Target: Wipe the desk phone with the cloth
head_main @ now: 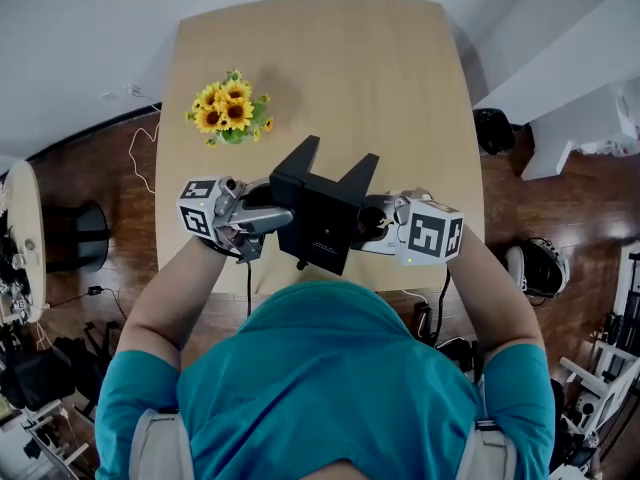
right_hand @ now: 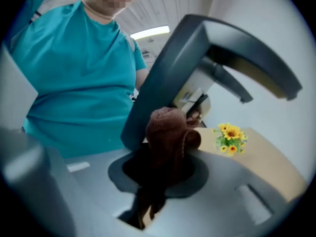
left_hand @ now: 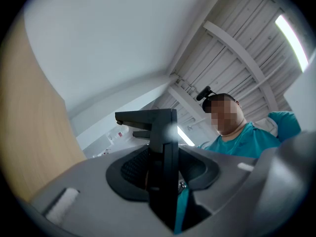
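**Two tongs meet on a raised desk phone**

I see the black desk phone [head_main: 322,208] held up over the near edge of the wooden table [head_main: 330,58], close to the person's chest. My left tongs [head_main: 278,216] are clamped on a thin black edge of the phone. In the left gripper view that edge stands upright between the jaws. My right tongs [head_main: 368,224] grip a bunched brown cloth [right_hand: 168,132], whose top sits right against the phone's curved body. A small bunch of sunflowers [head_main: 230,108] stands on the table, well apart from the phone.
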{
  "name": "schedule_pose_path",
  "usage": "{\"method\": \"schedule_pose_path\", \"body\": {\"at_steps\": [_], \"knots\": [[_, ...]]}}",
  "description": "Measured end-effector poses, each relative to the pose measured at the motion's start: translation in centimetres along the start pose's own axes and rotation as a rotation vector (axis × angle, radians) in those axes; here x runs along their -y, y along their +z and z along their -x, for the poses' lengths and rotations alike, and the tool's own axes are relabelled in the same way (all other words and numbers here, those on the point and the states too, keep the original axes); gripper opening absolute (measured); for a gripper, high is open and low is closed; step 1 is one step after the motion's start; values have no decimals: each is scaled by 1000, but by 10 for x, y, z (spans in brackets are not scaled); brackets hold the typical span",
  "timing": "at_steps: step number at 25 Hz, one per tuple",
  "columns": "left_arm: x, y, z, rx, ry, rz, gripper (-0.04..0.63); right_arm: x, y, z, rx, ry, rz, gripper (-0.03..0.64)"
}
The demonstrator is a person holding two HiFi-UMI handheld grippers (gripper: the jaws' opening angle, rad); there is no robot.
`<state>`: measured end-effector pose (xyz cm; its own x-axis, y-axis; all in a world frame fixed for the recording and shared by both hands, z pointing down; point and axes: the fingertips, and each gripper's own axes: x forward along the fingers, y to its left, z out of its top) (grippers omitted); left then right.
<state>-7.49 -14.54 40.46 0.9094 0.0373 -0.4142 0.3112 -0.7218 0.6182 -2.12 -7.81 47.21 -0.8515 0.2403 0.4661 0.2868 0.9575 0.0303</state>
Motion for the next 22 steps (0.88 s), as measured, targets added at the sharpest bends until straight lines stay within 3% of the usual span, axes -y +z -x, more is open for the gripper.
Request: {"method": "schedule_pose_path", "body": {"at_steps": [4, 11, 13, 16, 19, 22], "knots": [[-4, 14, 6, 48, 21, -11, 179, -20, -20, -11, -101, 37, 43, 69], [-9, 21, 7, 87, 54, -21, 179, -31, -35, -15, -122, 19, 4, 69], [-19, 31, 14, 147, 116, -25, 180, -23, -48, -10, -98, -39, -95, 69], [-38, 52, 29, 305, 233, 14, 180, -10, -56, 0, 14, -178, -269, 69], [-49, 60, 36, 415, 299, 73, 179, -14, -55, -18, -6, -219, -272, 69], [-59, 57, 39, 443, 358, 97, 179, -3, -53, -35, -49, -246, -251, 69]]}}
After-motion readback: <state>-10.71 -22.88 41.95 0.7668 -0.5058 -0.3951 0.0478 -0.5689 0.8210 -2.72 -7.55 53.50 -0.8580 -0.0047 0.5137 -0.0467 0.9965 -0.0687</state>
